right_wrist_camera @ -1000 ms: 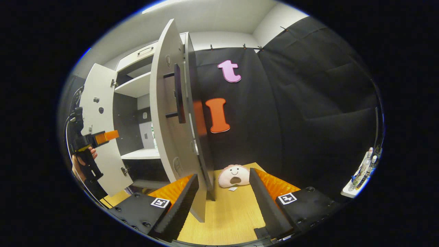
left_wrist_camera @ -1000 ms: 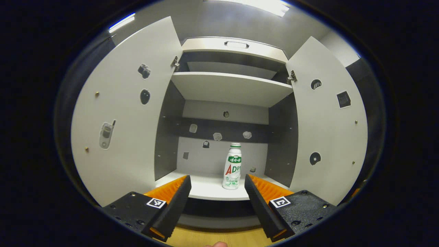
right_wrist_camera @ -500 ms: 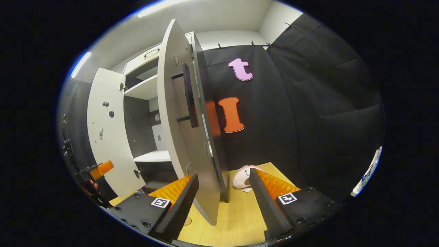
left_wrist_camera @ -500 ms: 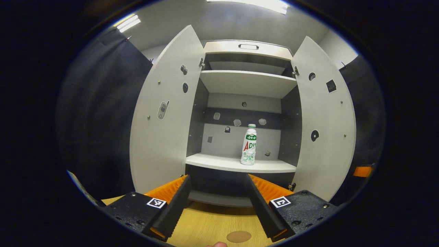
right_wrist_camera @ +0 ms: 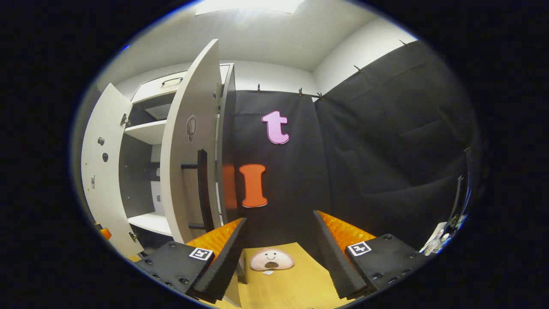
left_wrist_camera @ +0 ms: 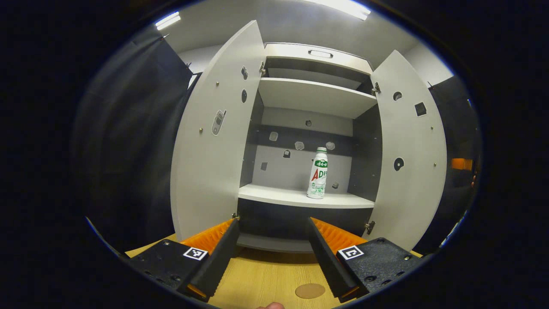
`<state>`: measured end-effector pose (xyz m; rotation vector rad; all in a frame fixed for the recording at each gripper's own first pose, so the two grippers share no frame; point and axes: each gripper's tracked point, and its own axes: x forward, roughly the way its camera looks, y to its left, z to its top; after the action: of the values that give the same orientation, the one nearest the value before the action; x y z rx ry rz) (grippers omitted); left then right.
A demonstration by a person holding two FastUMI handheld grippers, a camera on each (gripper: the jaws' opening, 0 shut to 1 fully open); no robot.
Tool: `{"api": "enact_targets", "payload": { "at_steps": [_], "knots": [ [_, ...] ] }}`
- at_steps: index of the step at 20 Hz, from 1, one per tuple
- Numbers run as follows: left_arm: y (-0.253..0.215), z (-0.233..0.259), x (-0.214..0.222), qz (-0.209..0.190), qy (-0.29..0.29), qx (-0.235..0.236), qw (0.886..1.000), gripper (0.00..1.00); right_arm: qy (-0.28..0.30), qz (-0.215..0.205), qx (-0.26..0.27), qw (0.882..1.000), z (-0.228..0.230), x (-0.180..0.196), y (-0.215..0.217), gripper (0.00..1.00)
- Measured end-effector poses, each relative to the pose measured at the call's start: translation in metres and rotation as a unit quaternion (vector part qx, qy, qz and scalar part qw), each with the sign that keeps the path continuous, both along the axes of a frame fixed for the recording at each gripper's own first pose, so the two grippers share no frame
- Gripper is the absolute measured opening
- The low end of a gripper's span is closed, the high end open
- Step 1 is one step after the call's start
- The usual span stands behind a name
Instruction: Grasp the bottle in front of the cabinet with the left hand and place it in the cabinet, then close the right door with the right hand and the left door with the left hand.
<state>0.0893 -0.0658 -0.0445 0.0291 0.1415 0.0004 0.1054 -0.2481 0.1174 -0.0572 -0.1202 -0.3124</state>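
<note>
A white bottle [left_wrist_camera: 318, 174] with a green cap stands upright on the cabinet's lower shelf [left_wrist_camera: 283, 196], toward its right side. Both doors hang open: the left door [left_wrist_camera: 214, 137] and the right door [left_wrist_camera: 411, 154]. My left gripper [left_wrist_camera: 272, 222] is open and holds nothing, set back from the cabinet above the wooden table. In the right gripper view the right door [right_wrist_camera: 188, 159] appears nearly edge-on, with its black bar handle [right_wrist_camera: 201, 189] facing me. My right gripper [right_wrist_camera: 279, 216] is open just right of that door's outer face, not touching it.
A pink plush toy [right_wrist_camera: 271, 260] with a face lies on the wooden table [right_wrist_camera: 300, 287] between my right fingers. A round brown mark [left_wrist_camera: 310, 290] is on the table before the cabinet. An upper shelf [left_wrist_camera: 315, 96] spans the cabinet.
My left gripper has drawn back from the cabinet, leaving the bottle on the shelf. My right gripper has shifted along the right door's outer side, bringing the handle nearer.
</note>
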Motion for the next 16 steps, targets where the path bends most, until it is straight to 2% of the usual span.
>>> {"api": "enact_targets", "payload": {
  "at_steps": [5,7,9,10,11,12,13,16],
  "knots": [
    [0.032,0.006,0.003,0.005,-0.007,-0.008,1.0,0.95,-0.002,0.025,0.014,1.0,0.03,0.021,0.027,0.98],
    [0.041,0.005,0.0,0.01,-0.007,-0.01,1.0,0.95,0.001,0.022,0.008,1.0,0.032,0.026,0.03,1.0],
    [0.049,0.004,-0.003,0.015,-0.007,-0.012,1.0,0.95,0.003,0.014,0.003,1.0,0.033,0.031,0.033,0.98],
    [0.053,0.005,-0.004,0.018,-0.008,-0.012,1.0,0.95,0.003,0.01,-0.001,1.0,0.033,0.033,0.031,0.88],
    [0.055,0.004,-0.006,0.021,-0.008,-0.012,1.0,0.95,0.002,0.008,0.0,1.0,0.032,0.033,0.031,0.96],
    [0.058,0.004,-0.007,0.024,-0.008,-0.011,1.0,0.95,0.0,0.009,0.001,1.0,0.033,0.033,0.033,0.88],
    [0.059,0.004,-0.008,0.025,-0.008,-0.011,1.0,0.95,0.0,0.012,-0.002,1.0,0.032,0.033,0.035,0.97],
    [0.058,0.005,-0.006,0.019,-0.009,-0.009,1.0,0.95,0.002,0.01,-0.018,1.0,0.033,0.032,0.042,0.97]
  ]
}}
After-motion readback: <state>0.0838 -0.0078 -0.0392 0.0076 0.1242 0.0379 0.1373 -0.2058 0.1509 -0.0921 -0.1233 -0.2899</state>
